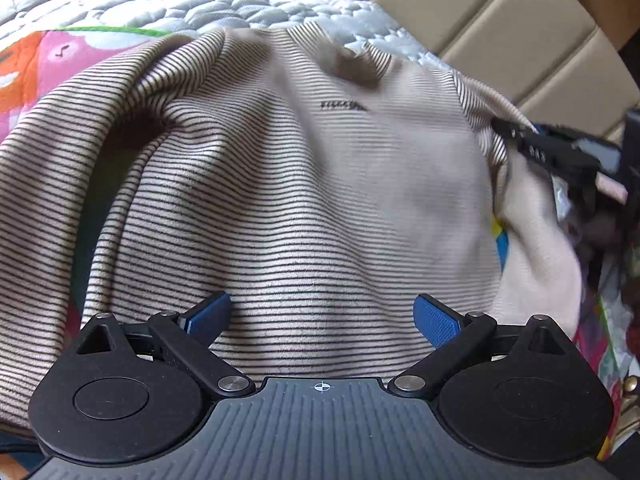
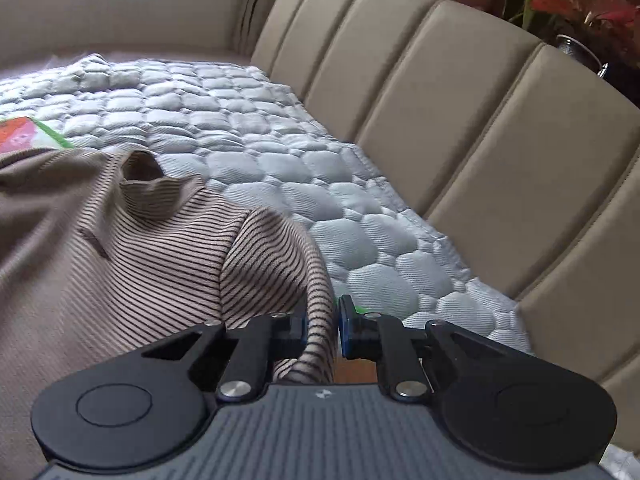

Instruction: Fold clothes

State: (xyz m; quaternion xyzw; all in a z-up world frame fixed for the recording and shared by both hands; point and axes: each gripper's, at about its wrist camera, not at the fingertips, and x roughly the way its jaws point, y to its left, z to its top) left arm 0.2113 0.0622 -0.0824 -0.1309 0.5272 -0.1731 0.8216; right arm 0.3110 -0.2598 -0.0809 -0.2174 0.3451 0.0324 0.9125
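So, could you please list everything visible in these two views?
Beige black-striped knit sweater: one, spread on the bed, one edge pinched by the right gripper.
Pale grey quilted mattress cover: one, under the sweater.
Colourful pink and orange printed sheet: one, left of the sweater.
Beige padded headboard: one, along the mattress.
Red-leaved potted plant: one, behind the headboard.
Left gripper: open over the sweater.
Right gripper: shut on the sweater's edge.

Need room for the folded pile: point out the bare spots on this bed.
Bare quilted mattress lies between the striped sweater and the padded headboard, running toward the window. The colourful sheet side is crowded by sweater folds.
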